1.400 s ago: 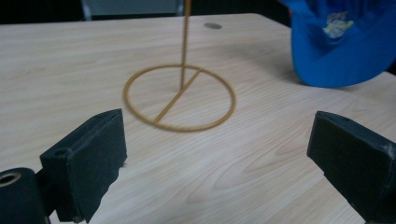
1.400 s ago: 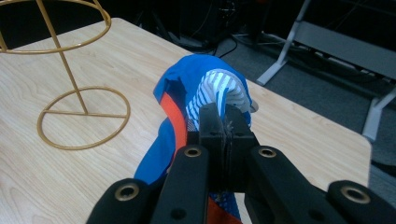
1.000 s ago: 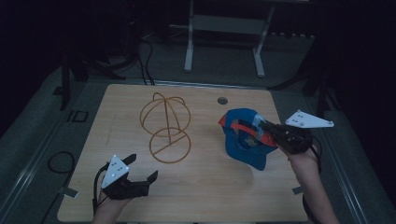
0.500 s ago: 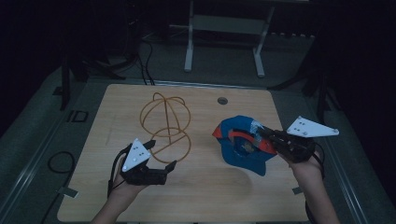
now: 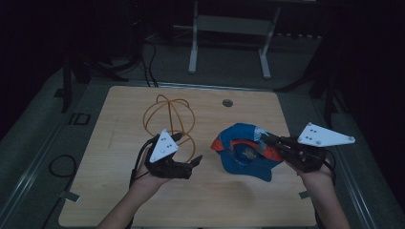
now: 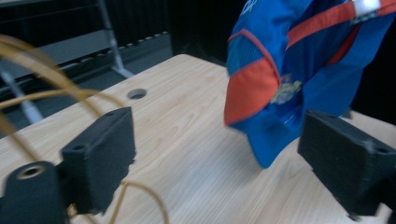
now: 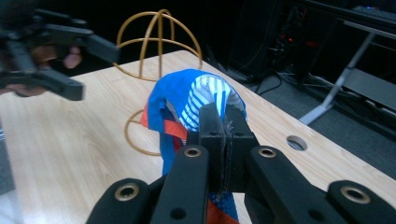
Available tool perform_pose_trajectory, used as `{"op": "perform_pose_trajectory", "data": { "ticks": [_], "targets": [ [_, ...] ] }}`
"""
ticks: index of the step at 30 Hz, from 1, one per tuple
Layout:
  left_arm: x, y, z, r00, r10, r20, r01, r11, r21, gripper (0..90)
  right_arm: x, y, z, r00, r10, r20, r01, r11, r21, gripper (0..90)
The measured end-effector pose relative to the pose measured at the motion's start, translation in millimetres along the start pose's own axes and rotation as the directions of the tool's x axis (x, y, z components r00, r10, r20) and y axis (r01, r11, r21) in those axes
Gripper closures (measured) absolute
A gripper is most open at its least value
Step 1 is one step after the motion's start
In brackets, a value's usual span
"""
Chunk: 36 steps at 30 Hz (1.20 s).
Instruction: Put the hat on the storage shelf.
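Observation:
A blue and orange cap (image 5: 246,152) hangs just above the wooden table (image 5: 124,205) at the right, and my right gripper (image 5: 270,141) is shut on its striped edge (image 7: 205,100). A gold wire stand (image 5: 167,112) rises at the table's middle left. Beside its base ring hovers my left gripper (image 5: 187,148), pointing right toward the cap. Its jaws have just been closing a little but stand wide, with nothing pressed between them. In the left gripper view the cap (image 6: 299,70) hangs beyond the jaws and the wire (image 6: 42,93) curves past the left one.
A round cable hole (image 5: 227,102) sits near the table's far edge. A metal frame (image 5: 229,28) stands on the floor behind the table, and a cable loop (image 5: 57,167) lies on the floor at the left. Bare tabletop lies between the two grippers.
My left gripper has risen and moved from the table's front left toward the middle, beside the wire stand. The right gripper has carried the cap slightly left.

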<state>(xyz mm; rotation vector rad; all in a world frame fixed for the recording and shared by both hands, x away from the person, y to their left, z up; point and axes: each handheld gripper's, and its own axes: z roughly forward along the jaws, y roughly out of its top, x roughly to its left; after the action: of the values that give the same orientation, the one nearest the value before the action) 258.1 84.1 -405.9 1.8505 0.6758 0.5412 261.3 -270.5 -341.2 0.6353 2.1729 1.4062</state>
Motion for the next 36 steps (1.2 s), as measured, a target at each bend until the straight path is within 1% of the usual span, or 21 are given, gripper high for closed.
{"op": "perform_pose_trajectory", "data": {
  "ticks": [4, 5, 8, 11, 13, 15, 16, 18, 19, 20, 22, 23, 26, 27, 28, 29, 30, 32, 34, 35, 36],
  "targets": [
    [-3.8, 11.6, 12.4, 0.9983, 0.041, 0.04, -0.043, 0.9984, 0.038, 15.2, 4.1, 1.6, 0.6, 0.9998, -0.016, -0.012, 0.016, 1.0, 0.002, 88.7],
    [-4.3, 13.8, 15.9, 0.9977, 0.044, 0.051, -0.047, 0.9977, 0.049, 15.2, 5.0, 1.8, 0.9, 0.9997, -0.016, -0.016, 0.016, 1.0, 0.001, 88.7],
    [-6.2, 18.6, 25.0, 0.9964, 0.053, 0.066, -0.057, 0.9966, 0.059, 15.9, 7.7, 2.5, 2.7, 0.9995, -0.025, -0.02, 0.025, 1.0, 0.003, 88.6],
    [-7.1, 22.6, 31.3, 0.9964, 0.05, 0.069, -0.053, 0.9969, 0.057, 15.9, 9.8, 2.9, 4.4, 0.9991, -0.027, -0.031, 0.028, 1.0, 0.007, 88.7],
    [-6.8, 24.9, 34.8, 0.9954, 0.041, 0.087, -0.046, 0.9973, 0.056, 16.7, 11.5, 3.2, 4.7, 0.9987, -0.028, -0.042, 0.029, 1.0, 0.005, 88.6],
    [-7.3, 26.7, 38.0, 0.9946, 0.049, 0.092, -0.054, 0.9971, 0.053, 19.0, 13.4, 4.0, 4.7, 0.9984, -0.039, -0.04, 0.039, 0.999, 0.001, 88.6],
    [-7.4, 28.0, 40.5, 0.9931, 0.048, 0.107, -0.055, 0.997, 0.055, 19.8, 13.9, 4.2, 4.8, 0.9984, -0.041, -0.04, 0.041, 0.999, -0.002, 88.7],
    [-7.9, 29.8, 42.3, 0.9926, 0.057, 0.108, -0.06, 0.9977, 0.031, 22.0, 15.3, 5.0, 4.9, 0.9979, -0.048, -0.043, 0.048, 0.999, -0.001, 88.6],
    [-7.9, 30.8, 43.7, 0.9915, 0.049, 0.121, -0.052, 0.9982, 0.028, 24.8, 15.6, 5.3, 4.8, 0.9978, -0.049, -0.044, 0.049, 0.999, -0.003, 88.6],
    [-8.1, 31.5, 44.5, 0.9917, 0.046, 0.12, -0.05, 0.9984, 0.028, 25.1, 16.0, 5.7, 4.6, 0.9976, -0.049, -0.049, 0.049, 0.999, -0.005, 88.7],
    [-9.2, 32.7, 47.0, 0.9888, 0.046, 0.142, -0.048, 0.9987, 0.016, 31.5, 16.4, 6.2, 4.1, 0.9975, -0.053, -0.046, 0.053, 0.999, -0.008, 88.6],
    [-10.0, 33.4, 48.4, 0.988, 0.05, 0.146, -0.053, 0.9984, 0.018, 32.1, 16.3, 6.3, 4.1, 0.9972, -0.055, -0.051, 0.054, 0.998, -0.01, 88.6],
    [-13.0, 34.8, 52.4, 0.9837, 0.058, 0.17, -0.062, 0.998, 0.015, 41.9, 16.2, 6.3, 4.9, 0.9972, -0.058, -0.049, 0.057, 0.998, -0.007, 88.6],
    [-14.3, 35.1, 53.4, 0.9833, 0.062, 0.171, -0.065, 0.9978, 0.013, 46.2, 15.9, 6.0, 5.3, 0.9974, -0.053, -0.049, 0.052, 0.999, -0.008, 88.6],
    [-14.9, 35.3, 54.0, 0.9834, 0.062, 0.171, -0.065, 0.9979, 0.01, 52.4, 15.5, 5.8, 5.6, 0.9973, -0.054, -0.05, 0.054, 0.999, -0.008, 88.6],
    [-15.5, 35.4, 54.9, 0.982, 0.061, 0.179, -0.064, 0.9979, 0.011, 57.6, 15.3, 5.6, 5.7, 0.9973, -0.057, -0.046, 0.056, 0.998, -0.006, 88.6],
    [-16.8, 35.5, 55.7, 0.9836, 0.063, 0.169, -0.066, 0.9978, 0.01, 64.0, 15.1, 5.3, 5.7, 0.9976, -0.054, -0.044, 0.053, 0.999, -0.005, 88.6],
    [-17.8, 35.5, 57.0, 0.9827, 0.064, 0.174, -0.067, 0.9977, 0.008, 75.2, 14.7, 4.2, 5.7, 0.9976, -0.048, -0.051, 0.048, 0.999, -0.005, 88.6],
    [-19.2, 35.8, 58.3, 0.9844, 0.064, 0.164, -0.066, 0.9978, 0.011, 85.0, 14.8, 3.3, 6.0, 0.9976, -0.047, -0.051, 0.047, 0.999, -0.004, 88.6],
    [-20.1, 36.2, 58.5, 0.9842, 0.07, 0.162, -0.073, 0.9973, 0.008, 86.3, 15.0, 2.9, 6.0, 0.9975, -0.047, -0.054, 0.047, 0.999, -0.002, 88.6],
    [-21.5, 36.5, 58.8, 0.986, 0.081, 0.146, -0.083, 0.9965, 0.008, 87.0, 15.5, 2.4, 5.9, 0.9977, -0.044, -0.052, 0.044, 0.999, -0.003, 88.6]
  ]
}}
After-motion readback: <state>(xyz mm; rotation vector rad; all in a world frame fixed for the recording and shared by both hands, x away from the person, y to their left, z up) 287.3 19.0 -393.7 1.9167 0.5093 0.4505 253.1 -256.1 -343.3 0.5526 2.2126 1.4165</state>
